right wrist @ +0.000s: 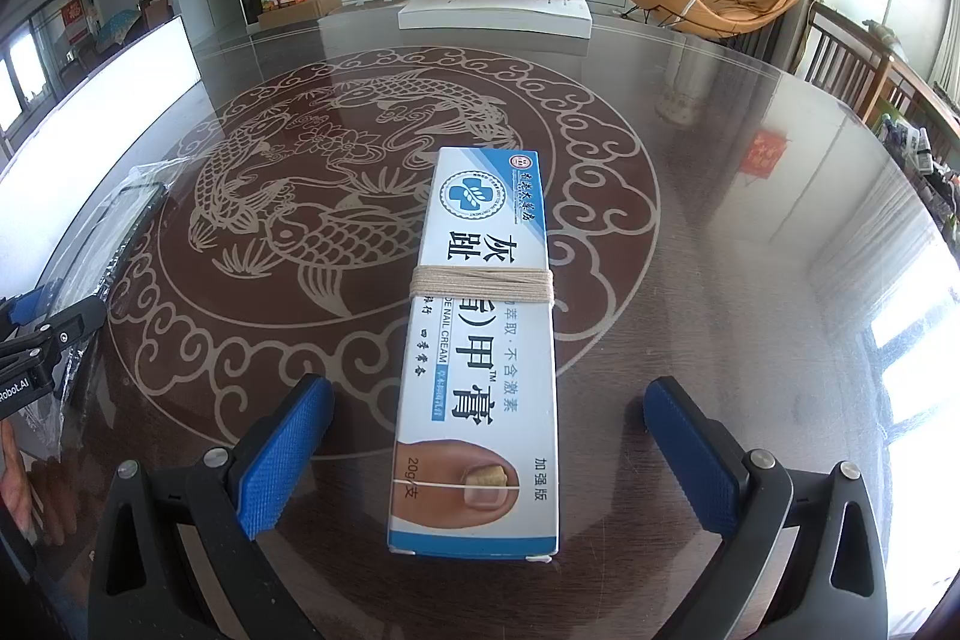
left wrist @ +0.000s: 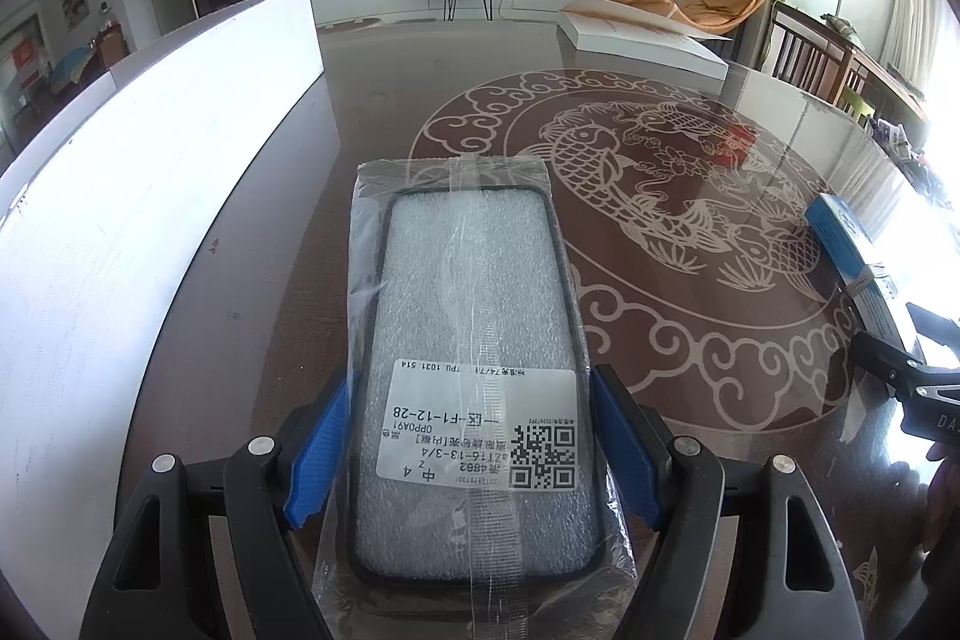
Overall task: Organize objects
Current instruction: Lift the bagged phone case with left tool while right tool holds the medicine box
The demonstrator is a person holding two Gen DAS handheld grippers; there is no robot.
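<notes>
**Mei:** On the glossy dark brown table with its pale fish-and-cloud medallion (right wrist: 690,112), what is each tool doing?

**Jun:** Toward the left edge, the left gripper (left wrist: 468,451) has its blue pads pressed against the two long sides of a black-framed phone case sealed in a clear plastic bag with a white label (left wrist: 471,340). It looks clamped there so the slippery bag cannot slide, and the case points lengthwise away from the camera.

**Mei:** And the other one?

**Jun:** The right gripper (right wrist: 483,457) stands spread wide, its pads well apart from a long blue-and-white nail cream carton bound with beige string (right wrist: 483,340). The carton lies flat between the fingers, over the medallion's near rim, untouched.

**Mei:** So a grasp not yet made?

**Jun:** My guess, yes: the fingers straddle it along its length, ready to close on the long sides.

**Mei:** How are the tools posed?

**Jun:** Both are low and nearly level, aimed toward the far edge, where a flat white box with an orange-lined lid (right wrist: 495,13) rests. A long white panel (left wrist: 150,172) runs along the left edge.
</notes>
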